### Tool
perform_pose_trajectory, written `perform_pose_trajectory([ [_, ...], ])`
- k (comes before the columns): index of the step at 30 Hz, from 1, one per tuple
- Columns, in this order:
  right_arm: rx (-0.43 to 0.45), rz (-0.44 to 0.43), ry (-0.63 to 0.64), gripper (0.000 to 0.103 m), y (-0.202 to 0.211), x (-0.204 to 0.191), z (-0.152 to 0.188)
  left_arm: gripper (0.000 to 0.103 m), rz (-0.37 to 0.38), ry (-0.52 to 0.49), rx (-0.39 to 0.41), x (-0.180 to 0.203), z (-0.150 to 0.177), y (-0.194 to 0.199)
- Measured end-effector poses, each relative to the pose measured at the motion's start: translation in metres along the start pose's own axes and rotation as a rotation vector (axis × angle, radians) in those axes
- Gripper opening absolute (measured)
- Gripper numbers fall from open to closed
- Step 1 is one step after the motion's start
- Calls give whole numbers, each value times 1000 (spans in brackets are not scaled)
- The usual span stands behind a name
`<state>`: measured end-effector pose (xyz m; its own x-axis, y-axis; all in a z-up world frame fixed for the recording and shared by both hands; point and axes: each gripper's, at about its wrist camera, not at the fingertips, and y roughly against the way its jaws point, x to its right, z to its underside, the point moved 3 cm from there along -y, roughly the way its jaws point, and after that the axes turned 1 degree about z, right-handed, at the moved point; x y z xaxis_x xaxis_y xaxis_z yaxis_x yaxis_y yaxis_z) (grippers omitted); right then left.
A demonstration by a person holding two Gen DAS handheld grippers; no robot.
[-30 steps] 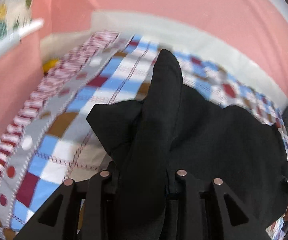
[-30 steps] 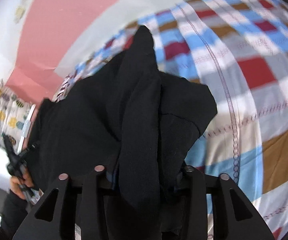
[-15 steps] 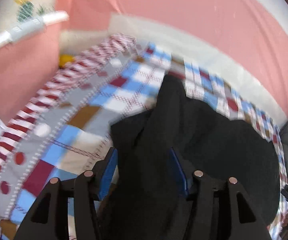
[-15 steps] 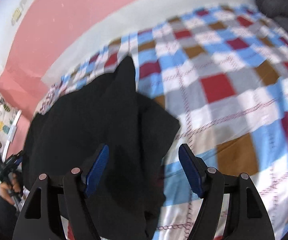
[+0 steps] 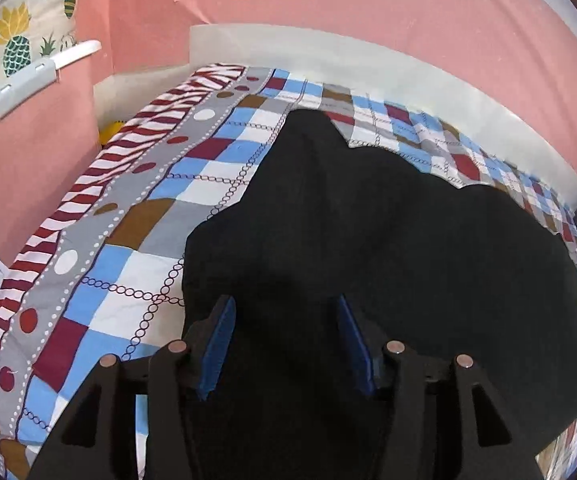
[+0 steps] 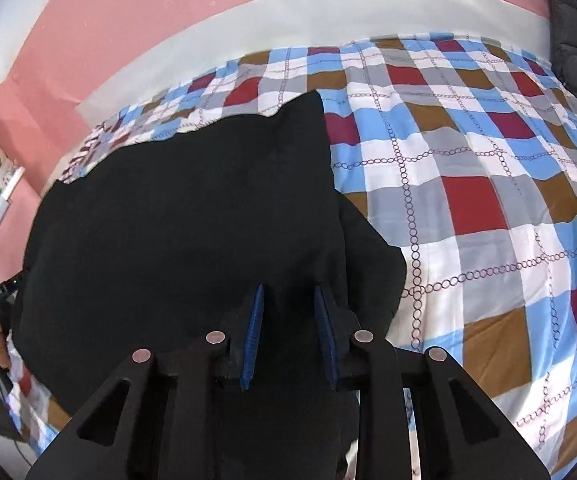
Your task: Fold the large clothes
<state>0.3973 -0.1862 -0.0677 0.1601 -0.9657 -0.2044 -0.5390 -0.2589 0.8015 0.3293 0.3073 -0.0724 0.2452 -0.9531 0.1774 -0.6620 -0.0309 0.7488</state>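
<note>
A checkered bedspread point(image 5: 136, 248) against a pink wall point(image 5: 328, 12) carries the black garment point(image 5: 388, 232), spread flat with no readable label, while the left gripper point(image 5: 284, 320) stands wide apart and the right gripper point(image 6: 288, 312) narrowly parted, both over the cloth.

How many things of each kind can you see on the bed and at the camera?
Black garment: 1
Checked bedspread: 1
Grippers: 2, left gripper and right gripper, both with jaws apart over the garment
Total: 4
</note>
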Motion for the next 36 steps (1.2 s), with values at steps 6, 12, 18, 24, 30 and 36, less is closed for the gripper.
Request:
perform_pose_trajectory([
  [6, 33, -23, 16, 27, 45, -11, 24, 55, 6, -14, 50, 10, 21, 54],
  [12, 82, -27, 88, 38, 102, -40, 69, 55, 13, -67, 95, 45, 65, 127],
  [18, 103, -58, 110, 47, 146, -61, 113, 55, 59, -76, 95, 84, 118, 187],
  [24, 134, -36, 160, 48, 181, -77, 150, 57, 81, -73, 82, 108, 163, 229],
  [30, 155, -7, 229, 49, 205, -92, 180, 58, 88, -53, 47, 113, 195, 251],
  [36, 157, 3, 252, 49, 215, -100, 197, 58, 68, -48, 37, 114, 210, 261],
])
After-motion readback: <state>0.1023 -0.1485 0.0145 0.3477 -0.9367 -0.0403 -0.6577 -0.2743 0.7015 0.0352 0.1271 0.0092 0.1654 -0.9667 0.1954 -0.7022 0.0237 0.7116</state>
